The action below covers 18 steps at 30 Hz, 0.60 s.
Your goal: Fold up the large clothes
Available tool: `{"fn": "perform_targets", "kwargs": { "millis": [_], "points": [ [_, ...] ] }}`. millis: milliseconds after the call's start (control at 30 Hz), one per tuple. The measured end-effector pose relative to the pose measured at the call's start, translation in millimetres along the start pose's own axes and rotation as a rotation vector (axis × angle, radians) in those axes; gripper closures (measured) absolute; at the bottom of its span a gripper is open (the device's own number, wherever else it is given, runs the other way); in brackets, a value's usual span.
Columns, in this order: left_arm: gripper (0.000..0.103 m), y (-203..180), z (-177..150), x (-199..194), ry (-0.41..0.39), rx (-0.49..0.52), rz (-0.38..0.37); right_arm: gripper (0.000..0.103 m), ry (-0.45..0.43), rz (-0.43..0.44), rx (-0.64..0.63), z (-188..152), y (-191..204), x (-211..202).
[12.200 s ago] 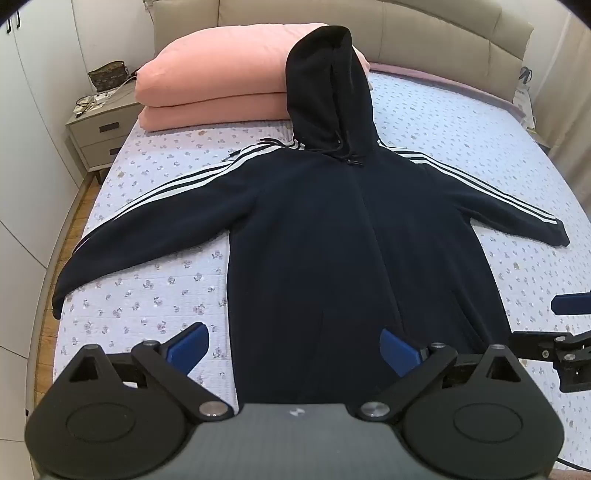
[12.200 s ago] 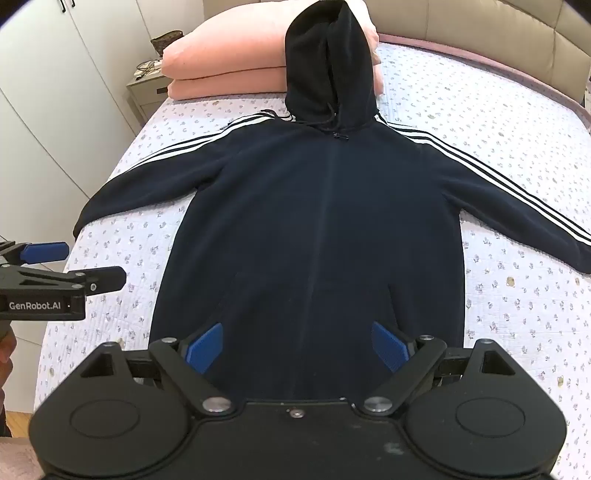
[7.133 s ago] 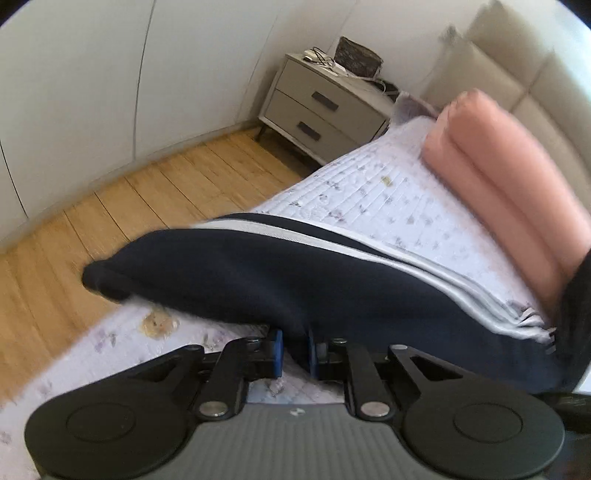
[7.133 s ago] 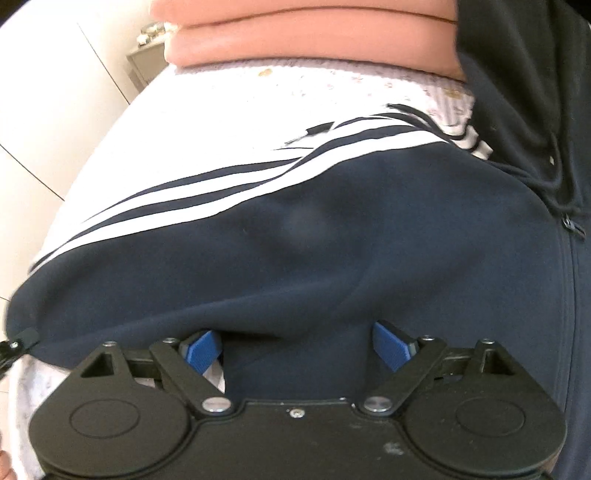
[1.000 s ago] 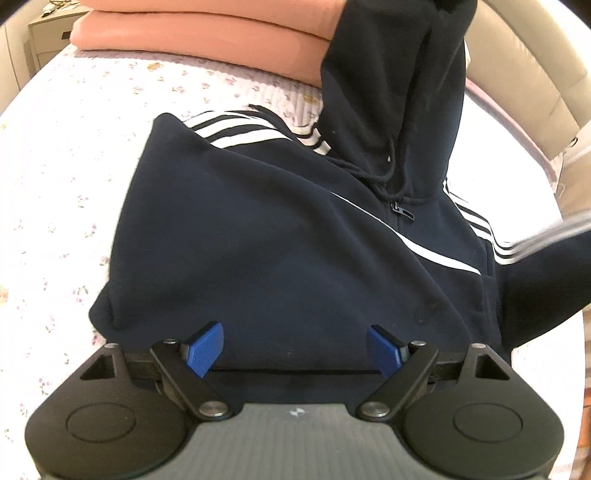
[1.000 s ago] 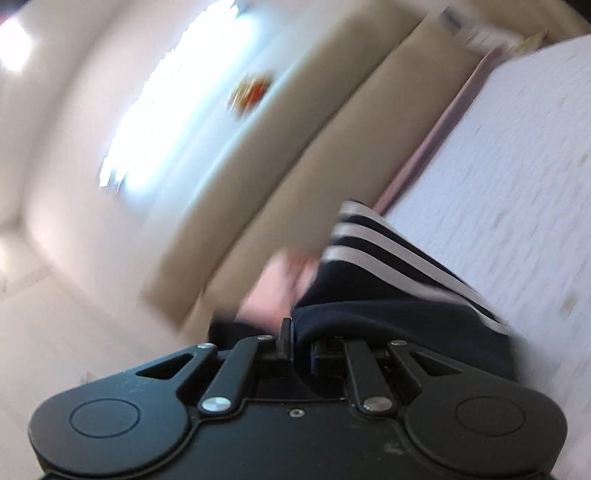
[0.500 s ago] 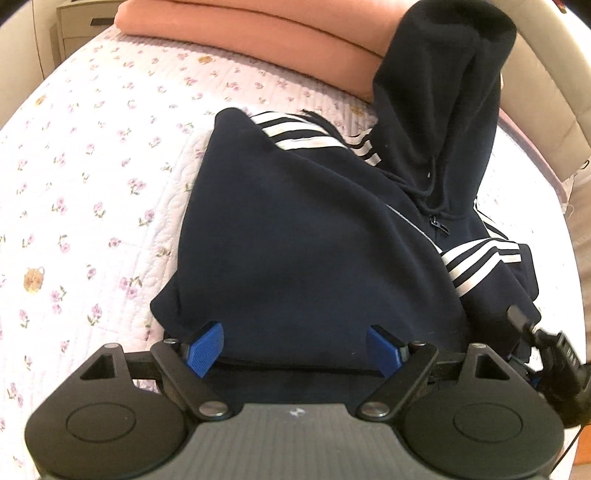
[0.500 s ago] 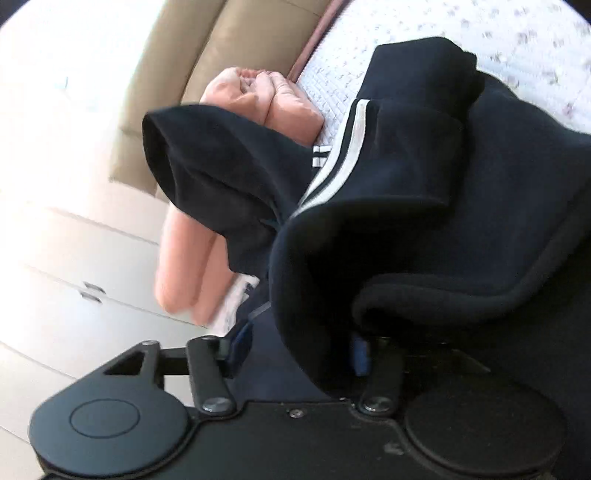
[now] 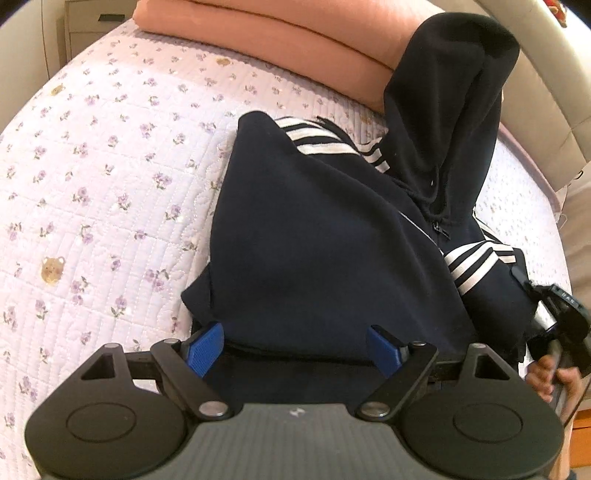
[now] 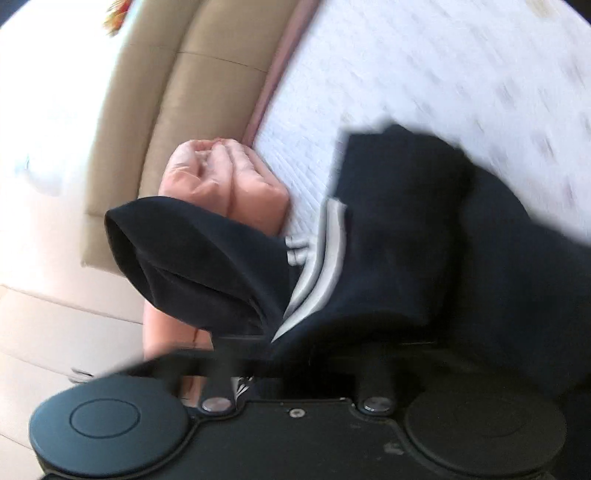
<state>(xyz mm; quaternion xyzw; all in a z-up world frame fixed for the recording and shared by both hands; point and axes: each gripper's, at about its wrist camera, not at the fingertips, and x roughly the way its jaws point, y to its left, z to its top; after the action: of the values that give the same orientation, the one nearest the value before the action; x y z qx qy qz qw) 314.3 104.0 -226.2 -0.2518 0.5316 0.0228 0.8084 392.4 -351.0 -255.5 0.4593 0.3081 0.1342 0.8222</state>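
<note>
A dark navy hoodie (image 9: pixel 325 251) with white sleeve stripes lies on the bed, both sleeves folded in over its body. Its hood (image 9: pixel 454 110) rests against the pink folded duvet. My left gripper (image 9: pixel 293 345) is open just above the hoodie's lower body, holding nothing. My right gripper (image 9: pixel 554 314) shows at the right edge of the left wrist view, beside the folded right sleeve (image 9: pixel 480 266). In the blurred right wrist view the hoodie (image 10: pixel 461 258) fills the frame and hides the right gripper's fingertips, which stand wide apart.
A pink folded duvet (image 9: pixel 277 40) lies along the head of the bed, also in the right wrist view (image 10: pixel 221 173). The floral quilt (image 9: pixel 92 184) stretches to the left. A beige padded headboard (image 10: pixel 166 92) is behind. A nightstand (image 9: pixel 92 18) stands far left.
The right gripper has let go of the right sleeve, which now lies folded over the hoodie, and has opened. The left gripper has pulled back a little, still open.
</note>
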Motion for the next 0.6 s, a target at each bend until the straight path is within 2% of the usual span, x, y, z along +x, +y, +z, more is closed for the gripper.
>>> {"fn": "perform_targets", "kwargs": {
  "millis": [67, 167, 200, 267, 300, 333, 367, 400, 433, 467, 500, 533, 567, 600],
  "points": [
    [0.018, 3, 1, -5, -0.011, 0.006, 0.005, 0.093, -0.042, 0.092, -0.152, -10, 45, -18],
    [0.018, 9, 7, -17, -0.044, -0.013, 0.003, 0.093, -0.089, 0.198, -0.521, -52, 127, -34],
    [0.018, 12, 10, -22, -0.060, -0.022, 0.001, 0.093, -0.098, 0.191, -0.650, -73, 148, -34],
    [0.017, 20, 17, -33, -0.107, -0.040, 0.004, 0.093, -0.070, 0.117, -0.894, -118, 175, -24],
    [0.017, 23, 19, -38, -0.129, -0.046, 0.011, 0.086, -0.006, 0.061, -1.012, -147, 179, -10],
    [0.017, 27, 21, -43, -0.147, -0.050, 0.018, 0.075, 0.083, 0.007, -1.088, -170, 176, 8],
    [0.017, 31, 23, -45, -0.161, -0.053, 0.023, 0.058, 0.224, -0.048, -1.137, -191, 168, 32],
    [0.017, 34, 25, -47, -0.174, -0.057, 0.028, 0.033, 0.394, -0.099, -1.149, -212, 153, 57],
    [0.017, 37, 27, -47, -0.183, -0.059, 0.034, 0.025, 0.527, -0.135, -1.136, -229, 136, 73],
    [0.017, 39, 28, -46, -0.188, -0.057, 0.040, 0.024, 0.584, -0.175, -1.133, -240, 123, 80],
    [0.017, 39, 29, -43, -0.185, -0.050, 0.044, 0.023, 0.571, -0.172, -1.147, -240, 120, 89],
    [0.017, 39, 30, -39, -0.174, -0.042, 0.045, 0.021, 0.541, -0.141, -1.138, -236, 119, 81],
    [0.017, 38, 30, -35, -0.163, -0.041, 0.041, 0.016, 0.530, -0.129, -1.076, -226, 119, 79],
    [0.017, 37, 29, -31, -0.154, -0.042, 0.034, 0.012, 0.517, -0.104, -0.960, -207, 115, 80]
  ]
}}
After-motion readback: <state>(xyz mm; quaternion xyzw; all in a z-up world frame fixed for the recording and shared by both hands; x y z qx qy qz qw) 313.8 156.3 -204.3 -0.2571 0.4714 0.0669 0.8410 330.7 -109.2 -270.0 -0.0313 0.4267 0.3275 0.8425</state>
